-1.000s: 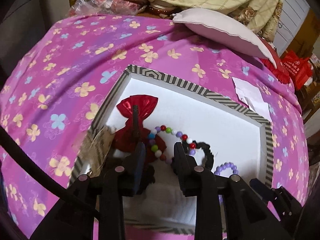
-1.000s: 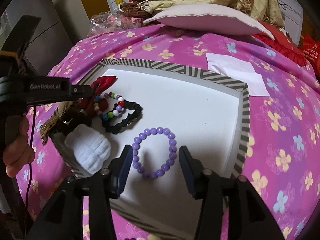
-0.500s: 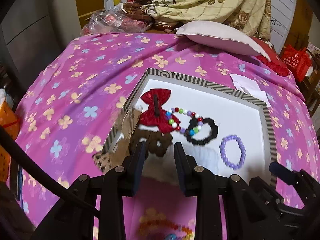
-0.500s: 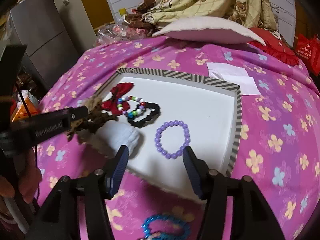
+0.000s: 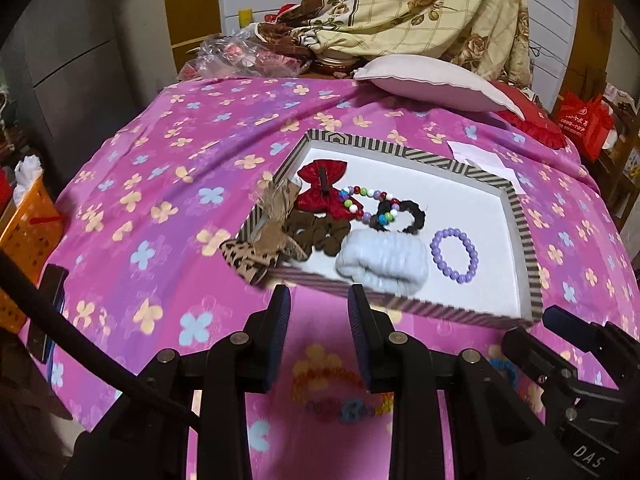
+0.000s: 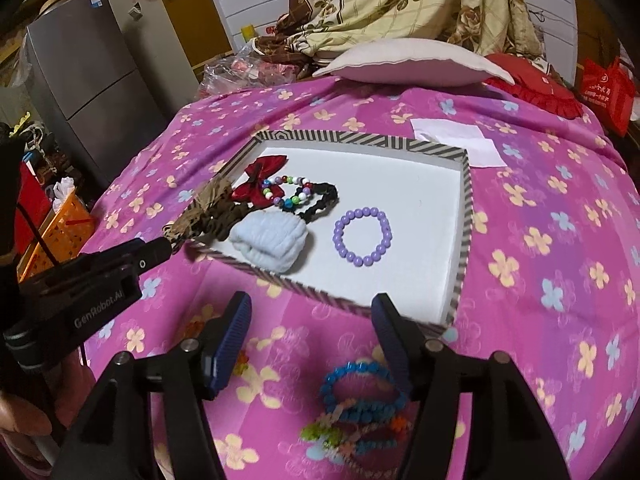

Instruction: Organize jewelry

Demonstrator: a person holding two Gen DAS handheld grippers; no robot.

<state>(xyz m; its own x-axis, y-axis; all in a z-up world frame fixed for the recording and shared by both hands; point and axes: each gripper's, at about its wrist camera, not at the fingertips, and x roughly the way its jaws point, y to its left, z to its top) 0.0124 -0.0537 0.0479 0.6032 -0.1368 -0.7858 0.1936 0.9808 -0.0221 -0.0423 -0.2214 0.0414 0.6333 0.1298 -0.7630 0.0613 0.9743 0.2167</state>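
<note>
Purple bracelet [image 6: 362, 237] sits boxed; blue bracelets [image 6: 362, 390] near the bed's front edge remain; our claws gape, empty.

- One striped tray [image 6: 466, 216] on the bed.
- One purple bead bracelet [image 6: 362, 237] in it.
- One multicoloured bead bracelet [image 6: 285, 192].
- One red bow [image 6: 260, 178].
- One black scrunchie [image 6: 320, 200], one brown scrunchie [image 5: 316, 234].
- One pale blue knitted band [image 6: 270, 242].
- One leopard-print bow [image 5: 250, 258] over the rim.
- One blue bead bracelet [image 6: 360, 392] outside the tray, beside a tangle of coloured pieces too blurred to count.
- One white pillow [image 6: 412, 64].
- One white paper [image 6: 460, 142].
</note>
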